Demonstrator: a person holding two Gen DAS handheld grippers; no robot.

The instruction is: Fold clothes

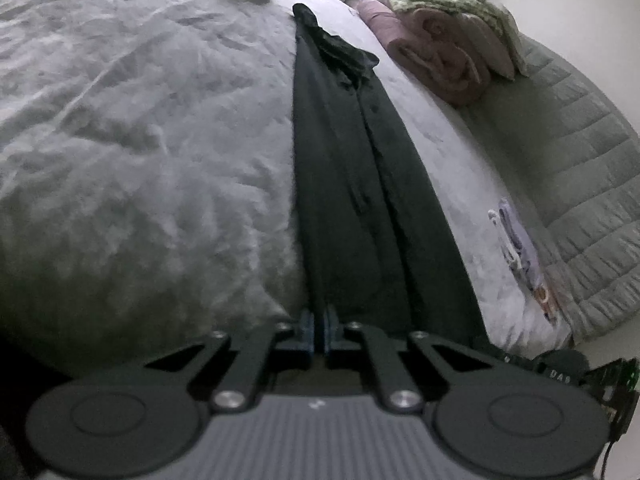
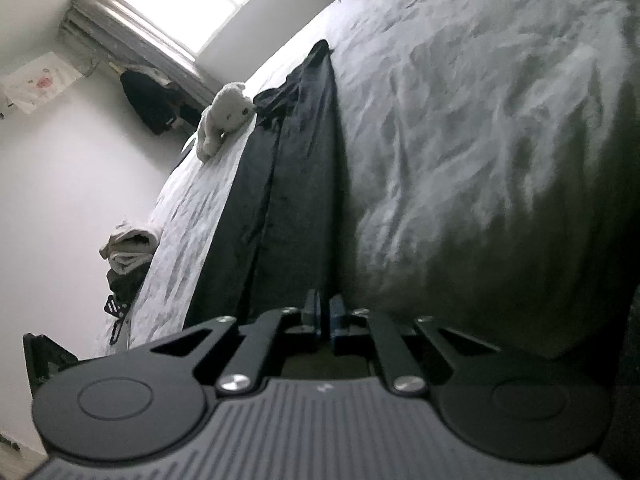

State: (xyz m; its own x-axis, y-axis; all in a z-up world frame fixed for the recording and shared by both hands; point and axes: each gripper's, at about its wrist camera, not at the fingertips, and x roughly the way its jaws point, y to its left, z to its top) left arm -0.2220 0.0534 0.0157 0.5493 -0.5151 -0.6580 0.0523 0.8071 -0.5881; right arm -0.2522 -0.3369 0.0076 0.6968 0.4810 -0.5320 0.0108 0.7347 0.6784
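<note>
The bed, covered in a rumpled grey quilt, carries the work: a dark button-front shirt laid out long and narrow along the quilt, collar end far from the cameras, hem end at the near edge. In the left wrist view the shirt runs beside a paler sheet strip, with a stack of rolled pink blankets near its collar end. A white soft toy sits just beside the collar in the right wrist view. The left gripper is closed on the near hem edge at the garment's left side; the right gripper is likewise clamped on the near hem at the opposite edge, cloth passing between the blue pads of each. Principal risk, in my judgement: the bite on each side looks shallow, taking only the hem margin, so a lift could let one corner slip and skew the fold. Second: the quilt is soft and creased, and dragging the shirt may bunch it. Third: the rumpled collar may fold under unevenly. Minor: carrying the hem forward could brush the toy.
</note>
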